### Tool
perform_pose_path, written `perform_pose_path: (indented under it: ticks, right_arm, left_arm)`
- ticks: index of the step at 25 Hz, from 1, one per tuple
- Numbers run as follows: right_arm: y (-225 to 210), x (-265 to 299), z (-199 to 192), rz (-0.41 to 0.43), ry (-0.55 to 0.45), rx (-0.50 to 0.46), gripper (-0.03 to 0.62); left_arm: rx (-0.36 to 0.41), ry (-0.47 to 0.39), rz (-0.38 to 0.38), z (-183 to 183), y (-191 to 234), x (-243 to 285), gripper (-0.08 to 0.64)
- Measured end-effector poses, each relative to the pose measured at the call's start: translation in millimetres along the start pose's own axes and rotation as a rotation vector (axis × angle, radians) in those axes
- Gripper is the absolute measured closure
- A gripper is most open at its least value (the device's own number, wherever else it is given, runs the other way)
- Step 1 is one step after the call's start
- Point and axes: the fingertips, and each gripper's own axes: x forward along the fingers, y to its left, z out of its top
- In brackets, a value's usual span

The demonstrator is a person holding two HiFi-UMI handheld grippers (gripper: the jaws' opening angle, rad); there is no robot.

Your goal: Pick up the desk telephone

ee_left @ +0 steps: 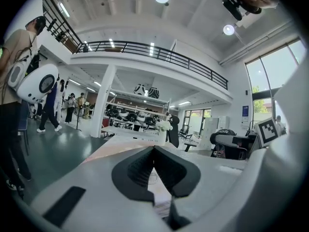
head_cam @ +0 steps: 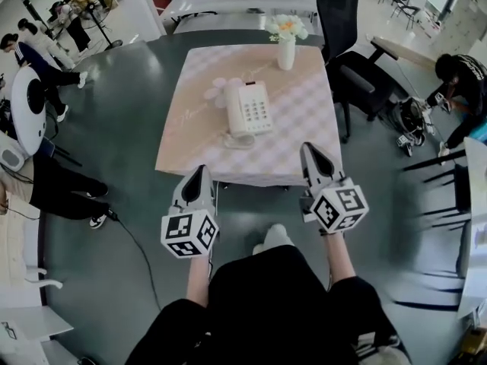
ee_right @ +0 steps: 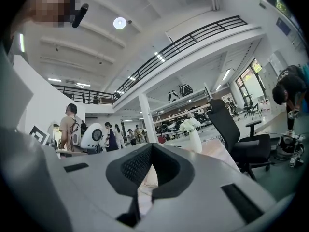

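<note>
The white desk telephone (head_cam: 247, 109) lies in the middle of a small table with a pink checked cloth (head_cam: 304, 128), its handset on the left side of the base. Both grippers hover in front of the table's near edge, apart from the phone and pointing toward it. My left gripper (head_cam: 202, 170) is shut with nothing in it. My right gripper (head_cam: 310, 149) is also shut and empty, its tips just over the table's near edge. In the left gripper view the closed jaw tips (ee_left: 154, 149) meet over the tabletop. The right gripper view shows its closed jaw tips (ee_right: 152, 146) the same way.
A white vase of flowers (head_cam: 286, 44) stands at the table's far edge. A black office chair (head_cam: 346, 44) sits at the table's far right. A person crouches at the right (head_cam: 460, 78), and others stand at the far left. A cable (head_cam: 137, 249) runs over the floor.
</note>
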Motion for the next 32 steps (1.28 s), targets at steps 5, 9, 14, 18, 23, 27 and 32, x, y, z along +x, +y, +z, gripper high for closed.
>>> perform_pose_path:
  ticks: [5,9,14,18,23,27,32]
  right_arm:
    - [-11.7,27.2,-11.4,0.006,0.034,0.006,0.600]
    - [-24.4,56.1,-19.7,0.017,0.054,0.020,0.600]
    - [-44.3,100.5,-24.3,0.036,0.087,0.004,0.600]
    - [-57.7,133.7,-28.7,0.065,0.123,0.001,0.600]
    - [-76.6,171.4,-44.6,0.098,0.181,0.030,0.600]
    - [-91.4,196.7,-61.2,0.118,0.227,0.086,0.600]
    - [-103.5,220.7,-81.8,0.158,0.301,0.135,0.600]
  left_arm:
    - [-0.032,0.022,0.018,-8.1,13.9,24.7,0.560]
    - [-0.062,0.039,0.025,-13.7,23.1,51.3,0.560]
    - [-0.080,0.074,0.040,-17.7,35.4,91.5,0.561]
    - [-0.095,0.111,0.055,-23.1,42.1,124.0,0.561]
    - [-0.123,0.172,0.059,-37.6,46.6,161.3,0.560]
    - [-0.151,0.229,0.068,-51.3,51.1,188.2,0.560]
    - [-0.182,0.281,0.108,-65.2,58.9,213.5,0.560]
